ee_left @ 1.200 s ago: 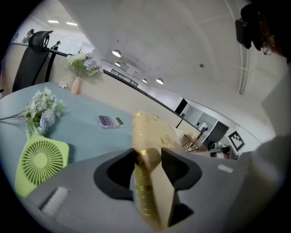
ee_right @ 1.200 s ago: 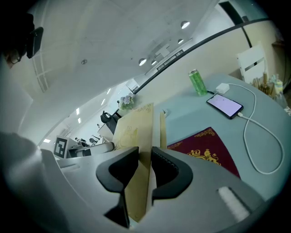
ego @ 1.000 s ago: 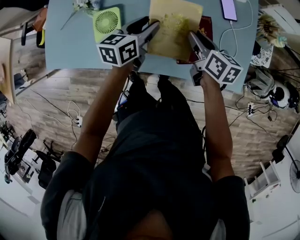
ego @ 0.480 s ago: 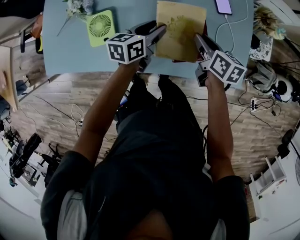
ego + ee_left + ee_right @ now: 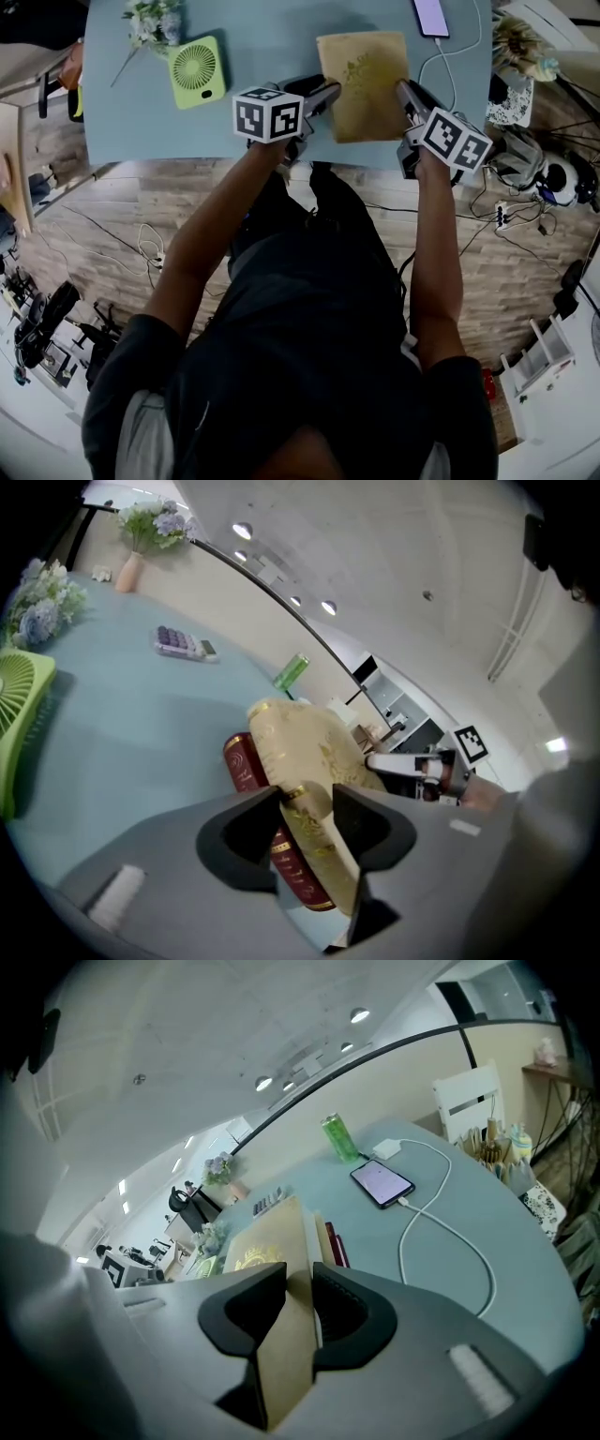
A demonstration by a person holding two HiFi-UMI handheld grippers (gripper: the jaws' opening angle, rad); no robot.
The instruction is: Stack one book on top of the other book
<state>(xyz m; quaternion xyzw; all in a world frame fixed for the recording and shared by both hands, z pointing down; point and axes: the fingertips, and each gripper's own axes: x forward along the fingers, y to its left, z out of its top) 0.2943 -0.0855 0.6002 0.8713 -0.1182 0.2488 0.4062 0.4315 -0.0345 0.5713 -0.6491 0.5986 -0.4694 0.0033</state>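
A gold-patterned tan book [image 5: 364, 84] lies over a dark red book [image 5: 281, 855] on the blue table [image 5: 272, 47]. In the head view the tan book hides the red one. My left gripper [image 5: 323, 94] is shut on the tan book's left edge [image 5: 309, 813], with the red spine just below its jaws. From the other side my right gripper [image 5: 405, 94] is shut on the book's right edge [image 5: 286, 1335]. A sliver of the red book [image 5: 336, 1237] shows beyond that. I cannot tell whether the two books touch.
A green fan [image 5: 197, 70] and flowers [image 5: 150, 19] sit at the table's left. A phone [image 5: 430, 16] with a white cable [image 5: 459, 52] lies to the right of the books. A calculator [image 5: 183, 642] and a green can [image 5: 339, 1137] stand farther back. The table's near edge runs just under both grippers.
Held by both grippers, the tan book has levelled out and come down over the red book. The red book showed at its right a second ago and is now covered.
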